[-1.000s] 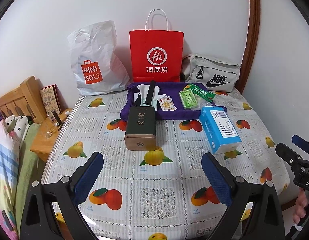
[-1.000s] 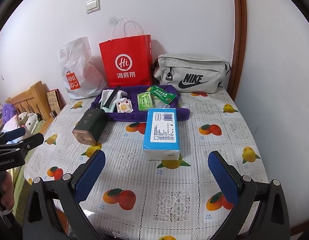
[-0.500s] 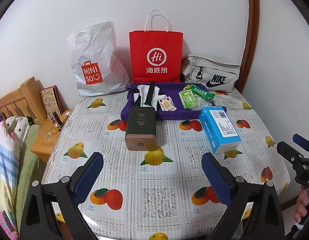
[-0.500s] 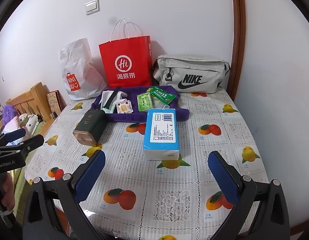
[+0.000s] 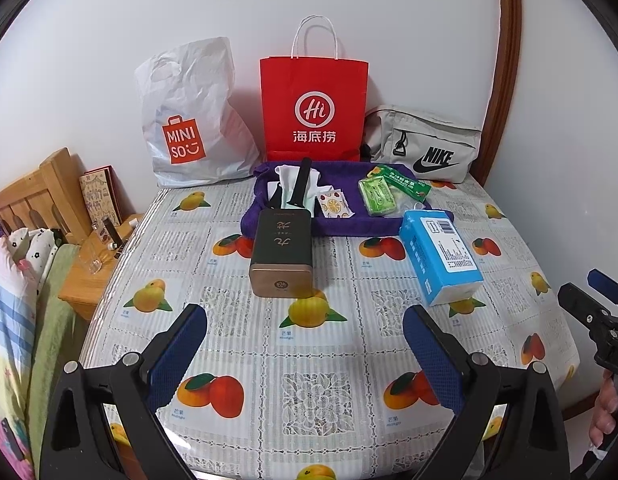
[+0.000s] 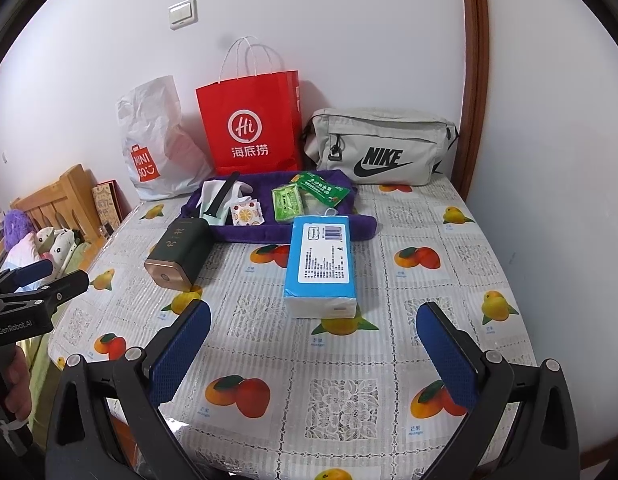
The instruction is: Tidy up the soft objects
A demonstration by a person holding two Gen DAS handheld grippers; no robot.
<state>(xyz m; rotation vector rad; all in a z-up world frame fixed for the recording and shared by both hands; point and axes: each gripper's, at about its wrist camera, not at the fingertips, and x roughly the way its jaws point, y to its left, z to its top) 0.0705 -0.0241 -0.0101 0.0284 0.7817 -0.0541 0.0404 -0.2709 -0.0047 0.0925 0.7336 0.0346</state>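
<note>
Now we see the fruit-print table [image 5: 329, 360] bearing, toward twelve o'clock, a purple tray [image 5: 349, 226] of small packets, with the blue tissue pack [image 6: 321, 264] lying at our right gripper's [image 6: 315, 354] twelve o'clock, while our left gripper [image 5: 305, 354] and the right both gape wide, holding nothing.

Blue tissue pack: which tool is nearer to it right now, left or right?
Right. The right tool hangs open directly in front of the blue tissue pack, lined up with it. The left tool, also open, faces the dark green box, with the pack off to its right.
</note>
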